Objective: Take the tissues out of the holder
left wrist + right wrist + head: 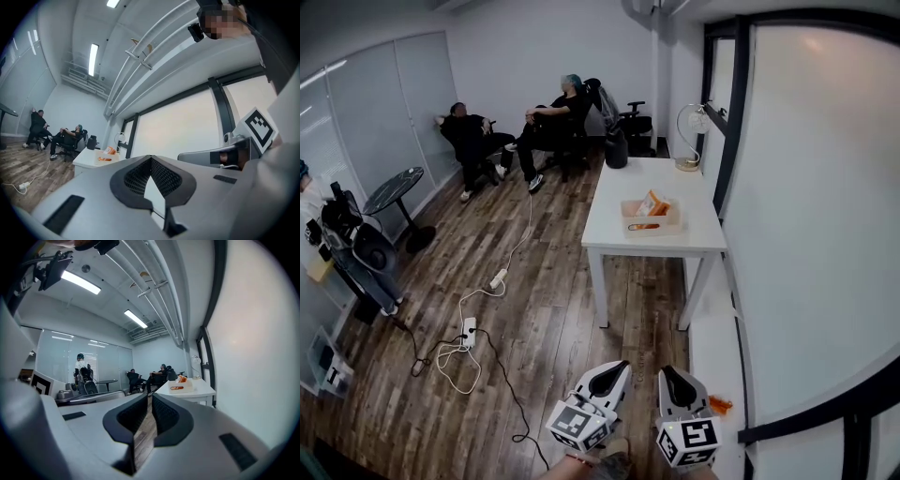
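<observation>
A pale box-shaped holder (pixel 652 223) stands on the white table (pixel 652 192), with an orange tissue pack (pixel 653 204) sticking up out of it. Both grippers are far from it, low at the near edge of the head view. My left gripper (pixel 617 368) is shut with nothing in it, and my right gripper (pixel 667 373) beside it is also shut and empty. In the left gripper view the holder (pixel 105 158) is small and distant beyond the closed left gripper (pixel 150 158). The right gripper view shows the holder (pixel 182 387) past the closed right gripper (pixel 149 397).
Two people sit on chairs (pixel 551 122) at the far wall. A round black table (pixel 394 192) stands at left. A power strip and cables (pixel 469 330) lie on the wood floor. On the white table's far end stand a lamp (pixel 689 141) and a black bag (pixel 616 148). A glass wall runs along the right.
</observation>
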{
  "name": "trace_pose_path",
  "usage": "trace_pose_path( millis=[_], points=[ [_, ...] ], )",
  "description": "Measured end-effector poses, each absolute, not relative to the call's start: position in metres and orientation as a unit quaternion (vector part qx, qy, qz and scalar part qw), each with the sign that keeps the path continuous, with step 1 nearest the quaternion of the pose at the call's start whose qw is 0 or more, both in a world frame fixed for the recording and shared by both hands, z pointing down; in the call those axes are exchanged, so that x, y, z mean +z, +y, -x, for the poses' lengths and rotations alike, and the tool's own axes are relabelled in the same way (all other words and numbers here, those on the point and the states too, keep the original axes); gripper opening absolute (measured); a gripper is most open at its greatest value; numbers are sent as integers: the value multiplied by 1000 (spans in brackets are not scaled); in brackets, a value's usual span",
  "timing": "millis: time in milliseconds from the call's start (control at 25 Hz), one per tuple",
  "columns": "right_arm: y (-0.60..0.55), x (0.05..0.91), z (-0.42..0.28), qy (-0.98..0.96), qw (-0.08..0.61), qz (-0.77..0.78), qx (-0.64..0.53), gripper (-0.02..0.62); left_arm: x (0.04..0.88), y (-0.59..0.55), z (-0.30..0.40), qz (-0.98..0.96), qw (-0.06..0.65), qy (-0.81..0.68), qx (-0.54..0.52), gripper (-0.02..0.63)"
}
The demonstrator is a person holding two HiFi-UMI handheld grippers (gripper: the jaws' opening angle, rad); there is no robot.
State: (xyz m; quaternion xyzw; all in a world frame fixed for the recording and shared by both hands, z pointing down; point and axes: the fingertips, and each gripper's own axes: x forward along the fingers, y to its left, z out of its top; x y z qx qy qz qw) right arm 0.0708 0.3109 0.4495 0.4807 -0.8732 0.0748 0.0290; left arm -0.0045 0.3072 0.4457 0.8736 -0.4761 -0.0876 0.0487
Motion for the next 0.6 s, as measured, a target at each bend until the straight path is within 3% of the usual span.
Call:
trace_pose_path(
  millis=[600],
  points=[
    [181,460,-49,-868,34,-487,92,31,450,177,25,-879,62,-465,-83,5]
  ],
)
